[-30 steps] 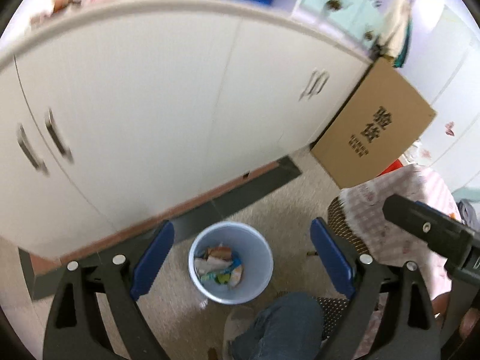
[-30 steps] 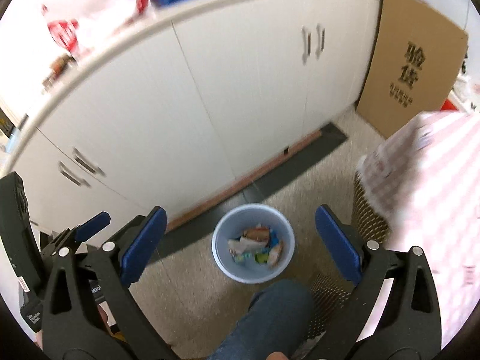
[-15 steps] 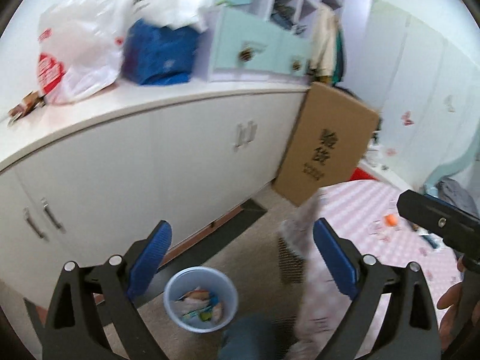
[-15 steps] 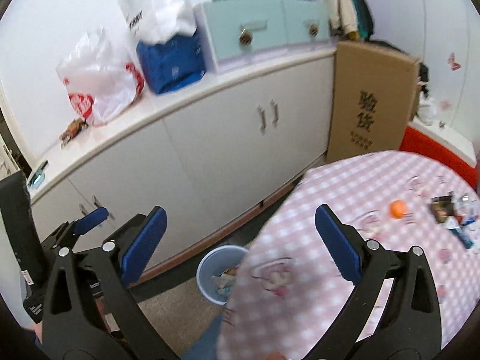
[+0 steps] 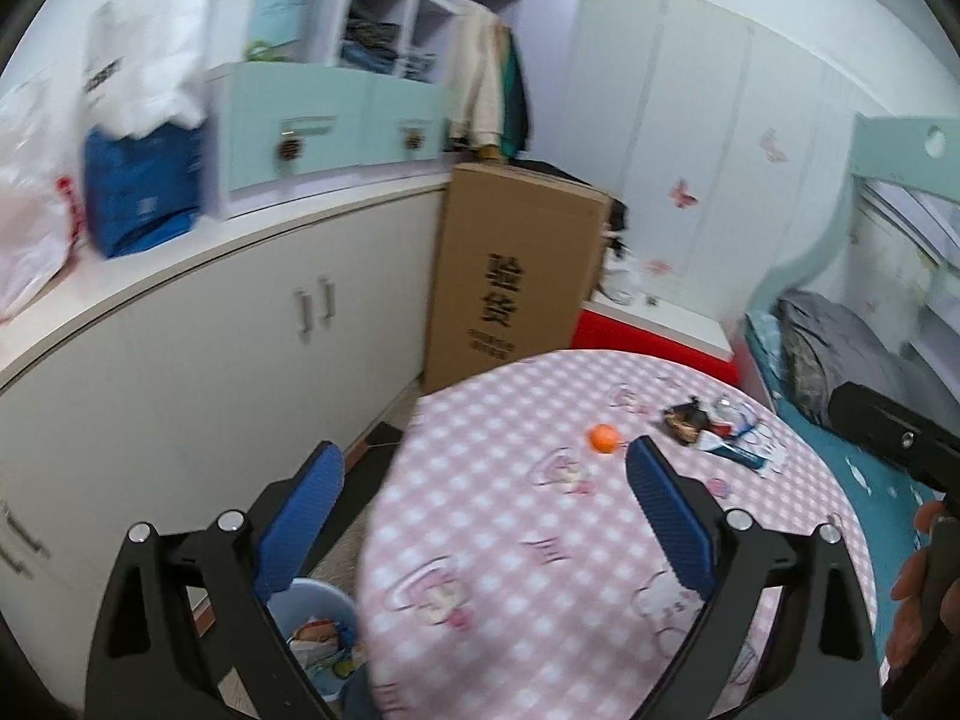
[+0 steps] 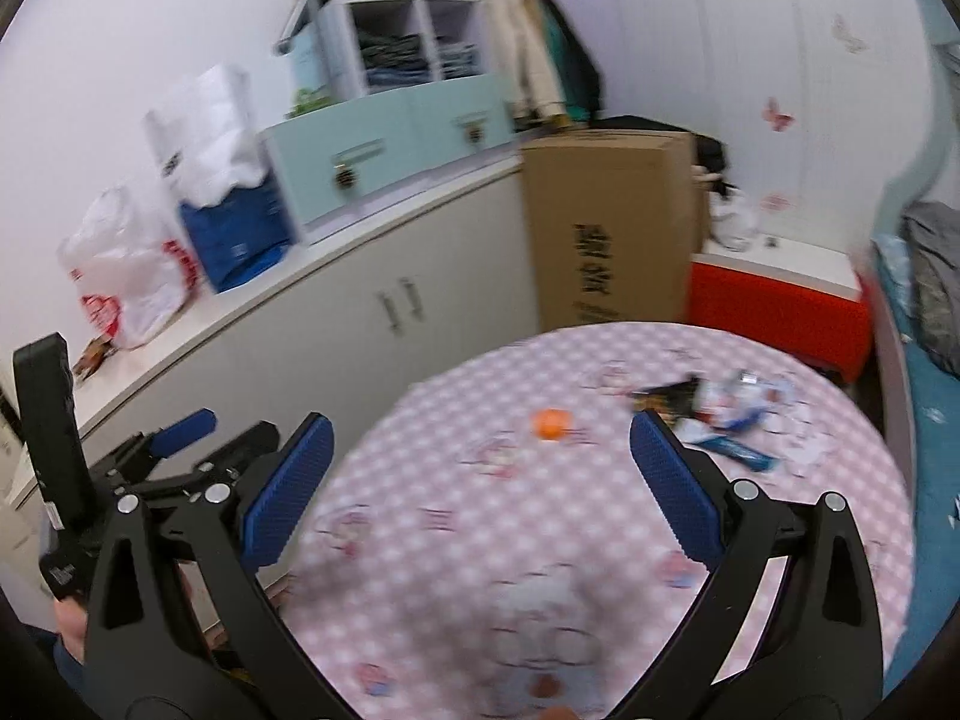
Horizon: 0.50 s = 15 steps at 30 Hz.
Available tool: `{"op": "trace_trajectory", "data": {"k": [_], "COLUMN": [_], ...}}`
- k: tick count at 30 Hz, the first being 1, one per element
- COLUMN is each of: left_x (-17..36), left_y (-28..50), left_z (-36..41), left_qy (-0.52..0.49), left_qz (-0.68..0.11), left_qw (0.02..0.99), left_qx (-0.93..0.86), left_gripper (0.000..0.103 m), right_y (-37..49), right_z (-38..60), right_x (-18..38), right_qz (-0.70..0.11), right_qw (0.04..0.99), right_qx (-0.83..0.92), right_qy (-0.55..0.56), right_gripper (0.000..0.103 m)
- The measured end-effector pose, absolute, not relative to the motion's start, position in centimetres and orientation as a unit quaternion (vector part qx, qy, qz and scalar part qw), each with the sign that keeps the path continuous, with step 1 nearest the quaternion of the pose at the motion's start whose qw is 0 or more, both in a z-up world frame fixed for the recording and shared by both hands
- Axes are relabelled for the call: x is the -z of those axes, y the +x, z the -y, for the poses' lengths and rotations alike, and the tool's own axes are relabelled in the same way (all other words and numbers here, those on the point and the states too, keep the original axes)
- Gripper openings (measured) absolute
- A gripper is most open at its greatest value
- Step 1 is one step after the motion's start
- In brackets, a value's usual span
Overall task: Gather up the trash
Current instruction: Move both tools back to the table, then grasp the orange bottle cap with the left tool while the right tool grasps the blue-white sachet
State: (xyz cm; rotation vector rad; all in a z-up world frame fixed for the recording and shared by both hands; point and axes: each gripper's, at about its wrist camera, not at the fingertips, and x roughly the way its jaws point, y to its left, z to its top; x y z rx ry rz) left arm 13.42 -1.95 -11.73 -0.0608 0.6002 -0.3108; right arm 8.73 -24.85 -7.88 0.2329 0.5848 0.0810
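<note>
The white cabinet run [image 5: 210, 360] fills the nine o'clock side of my left view, with a tall cardboard box [image 5: 516, 276] leaning against its end at twelve o'clock. Below that spreads the round table in its pink checked cloth [image 5: 510, 540], taking up the lower middle of both views. On the floor at seven o'clock in my left view, tucked against the table's edge, sits the blue waste bin [image 5: 312, 600] with wrappers already inside.

I hold my left gripper [image 5: 480, 516] above the near side of the table, its blue pads [image 5: 672, 516] spread wide with nothing between them. My right gripper [image 6: 474, 492] hangs over the table too, jaws likewise wide apart and empty; the left tool shows at its nine o'clock.

The trash lies toward the far side of the table, at about two o'clock from my left gripper: a dark crumpled wrapper [image 5: 684, 420] and, just beside it toward three o'clock, a blue-and-white packet [image 5: 735, 450] with other small scraps I cannot tell apart. In my right view this pile [image 6: 714, 414] is blurred. A small orange ball [image 5: 603, 438] rests alone at one o'clock, near the wrapper but apart from it.
</note>
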Motion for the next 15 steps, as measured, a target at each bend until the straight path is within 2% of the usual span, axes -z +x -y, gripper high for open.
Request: {"op": "trace_trajectory", "data": {"k": [7, 15], "left_x": [14.1, 19.6], "left_y": [16.4, 23.1], "left_z": [7.6, 14.3], "left_qy": [0.006, 0.055], "left_qz": [-0.322, -0.384], "left_qw": [0.927, 0.892], "left_qx": [0.193, 0.231], "left_gripper": [0.093, 0.093], "right_y": [8.8, 11.5], "right_z": [31.7, 37.8], "right_x": [11.2, 16.8], "right_qz": [-0.314, -0.364], "right_qw": [0.942, 0.918], "right_qx": [0.03, 0.058], "right_qy": [0.117, 0.147], "right_gripper": [0.097, 0.097]}}
